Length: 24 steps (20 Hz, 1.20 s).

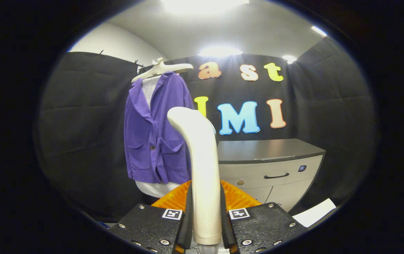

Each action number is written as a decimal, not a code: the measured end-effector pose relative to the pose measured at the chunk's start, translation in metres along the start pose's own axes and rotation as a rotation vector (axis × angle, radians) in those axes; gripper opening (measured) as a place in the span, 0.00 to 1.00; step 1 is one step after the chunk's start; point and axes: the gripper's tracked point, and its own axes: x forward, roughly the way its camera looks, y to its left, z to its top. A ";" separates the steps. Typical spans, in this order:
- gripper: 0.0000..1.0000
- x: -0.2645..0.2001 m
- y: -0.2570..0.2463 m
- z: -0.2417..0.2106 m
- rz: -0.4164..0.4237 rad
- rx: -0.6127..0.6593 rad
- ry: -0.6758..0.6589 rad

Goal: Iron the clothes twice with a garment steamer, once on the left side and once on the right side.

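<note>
A purple jacket [156, 135] hangs over a white shirt on a cream hanger [162, 69], beyond the fingers and a little to their left. My gripper [205, 208] is shut on the cream handle of the garment steamer [202, 165], which stands upright between both fingers. The steamer's curved head bends toward the jacket and covers part of the jacket's right edge. The head sits well short of the cloth.
A low cabinet [269, 165] with a dark top, a drawer handle and pale doors stands to the right of the jacket. A white sheet of paper [316, 212] lies near its lower right corner. Black cloth walls close in the booth.
</note>
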 end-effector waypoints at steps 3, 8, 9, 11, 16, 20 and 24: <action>0.33 -0.013 -0.024 0.000 -0.030 0.023 0.003; 0.34 -0.038 -0.047 -0.007 -0.043 0.047 -0.001; 0.34 -0.044 -0.052 -0.008 -0.047 0.048 -0.001; 0.34 -0.055 -0.060 -0.013 -0.057 0.058 -0.003; 0.33 -0.068 -0.075 -0.028 -0.085 0.078 0.017; 0.34 -0.074 -0.077 -0.034 -0.095 0.096 0.019; 0.34 -0.075 -0.069 -0.034 -0.090 0.118 0.009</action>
